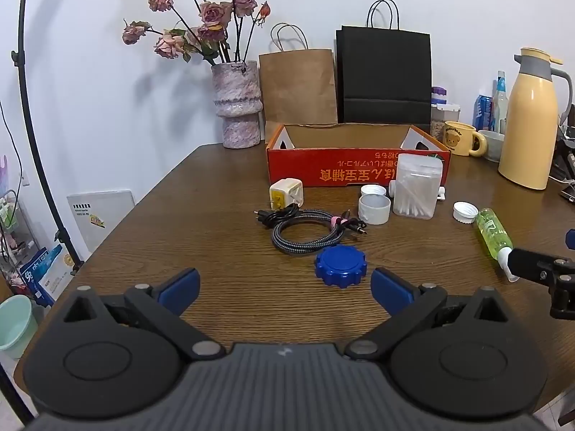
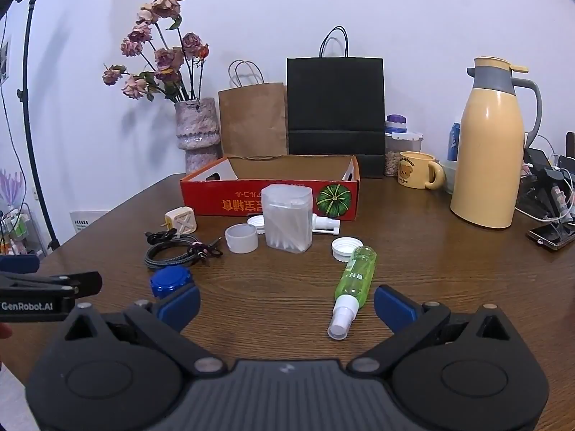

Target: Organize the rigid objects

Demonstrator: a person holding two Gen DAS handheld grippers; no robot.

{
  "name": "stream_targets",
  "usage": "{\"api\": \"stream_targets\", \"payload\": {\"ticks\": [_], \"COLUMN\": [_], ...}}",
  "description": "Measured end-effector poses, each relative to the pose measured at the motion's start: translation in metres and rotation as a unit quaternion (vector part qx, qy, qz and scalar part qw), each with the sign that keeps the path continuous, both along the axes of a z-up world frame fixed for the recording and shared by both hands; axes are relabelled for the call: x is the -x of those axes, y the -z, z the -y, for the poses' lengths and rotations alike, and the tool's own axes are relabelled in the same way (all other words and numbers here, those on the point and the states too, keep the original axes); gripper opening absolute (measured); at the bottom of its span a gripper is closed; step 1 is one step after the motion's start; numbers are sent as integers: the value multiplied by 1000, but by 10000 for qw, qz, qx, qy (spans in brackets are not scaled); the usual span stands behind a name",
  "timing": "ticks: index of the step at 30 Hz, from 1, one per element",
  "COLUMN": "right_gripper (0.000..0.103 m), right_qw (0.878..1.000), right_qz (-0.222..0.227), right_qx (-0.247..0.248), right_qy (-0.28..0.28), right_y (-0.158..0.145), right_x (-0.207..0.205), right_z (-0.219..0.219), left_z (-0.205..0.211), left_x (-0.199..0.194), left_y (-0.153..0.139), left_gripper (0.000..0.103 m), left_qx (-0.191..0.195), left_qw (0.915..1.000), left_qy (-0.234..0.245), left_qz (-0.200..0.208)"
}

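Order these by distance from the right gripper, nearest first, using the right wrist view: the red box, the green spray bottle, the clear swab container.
1. Green spray bottle, lying just ahead of the open right gripper.
2. Clear swab container, standing mid-table.
3. Red box, behind the container.

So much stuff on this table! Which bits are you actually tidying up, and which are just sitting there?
For the tidying:
- red box
- blue lid
- green spray bottle
- cotton swab container
- white caps
- plug adapter

Just sitting there:
- vase of roses
- paper bags
- yellow jug
- bear mug
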State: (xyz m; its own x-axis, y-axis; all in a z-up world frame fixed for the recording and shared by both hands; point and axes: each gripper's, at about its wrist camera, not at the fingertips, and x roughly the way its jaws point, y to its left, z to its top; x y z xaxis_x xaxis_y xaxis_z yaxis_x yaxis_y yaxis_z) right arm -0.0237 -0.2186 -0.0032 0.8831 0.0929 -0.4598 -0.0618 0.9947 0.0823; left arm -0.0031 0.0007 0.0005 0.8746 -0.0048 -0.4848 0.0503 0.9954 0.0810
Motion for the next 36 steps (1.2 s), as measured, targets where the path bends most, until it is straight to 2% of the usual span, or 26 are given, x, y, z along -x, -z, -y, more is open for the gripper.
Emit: {"api": "stream_targets", "payload": {"ticks": [36], "right_gripper": [103], "right_qw": [9999], "right_qz": [105], "right_qx": [11], "right_qy": [-40], "right_y": [-9], "right_x": [6], "right_z": [-5], "left_z": [-4], "left_x": [1], "left_y": [-1], "left_gripper": [103], "left_qx": [41], "left_qw": [10000], "left_qy": [4], "left_qz": [1]}}
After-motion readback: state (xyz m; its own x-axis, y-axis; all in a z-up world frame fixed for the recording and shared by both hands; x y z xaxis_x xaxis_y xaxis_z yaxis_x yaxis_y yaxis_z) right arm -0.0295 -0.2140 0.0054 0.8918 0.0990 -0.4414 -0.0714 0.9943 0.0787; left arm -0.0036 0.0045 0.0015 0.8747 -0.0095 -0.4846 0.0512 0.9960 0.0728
